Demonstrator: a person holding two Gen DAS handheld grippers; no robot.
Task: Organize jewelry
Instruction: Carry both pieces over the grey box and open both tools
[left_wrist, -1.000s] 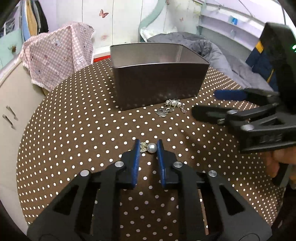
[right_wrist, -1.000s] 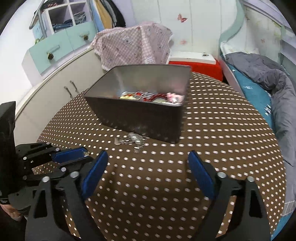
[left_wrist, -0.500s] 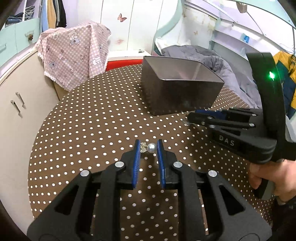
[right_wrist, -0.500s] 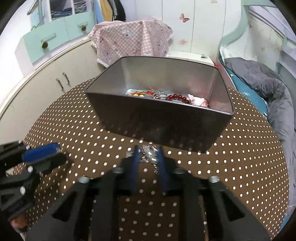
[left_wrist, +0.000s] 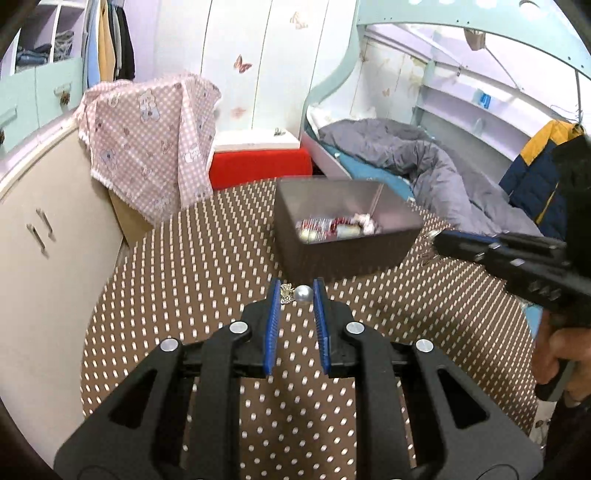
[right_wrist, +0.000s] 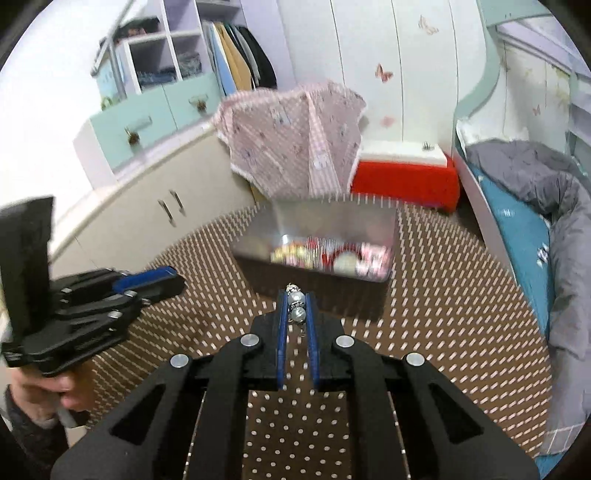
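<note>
While my left gripper (left_wrist: 297, 294) pinches a pearl earring (left_wrist: 298, 294) and my right gripper (right_wrist: 296, 307) clamps a beaded piece (right_wrist: 297, 306), only dropping both into the half-filled tin (right_wrist: 389, 236) remains, I judge.

A pearl earring (left_wrist: 298, 294), a round grey-white bead joined to a small gold filigree piece, is pinched between blue-padded fingers, lifted above the dotted cloth and just in front of the box. A beaded piece (right_wrist: 296, 303) of pearly beads with silvery links is clamped in the same way in the other tool, a short bit of chain dangling below it. The metal box (left_wrist: 388, 242), dark outside and silvery inside, stands open on the table with a blurred heap of red, gold and pink trinkets on its floor.
</note>
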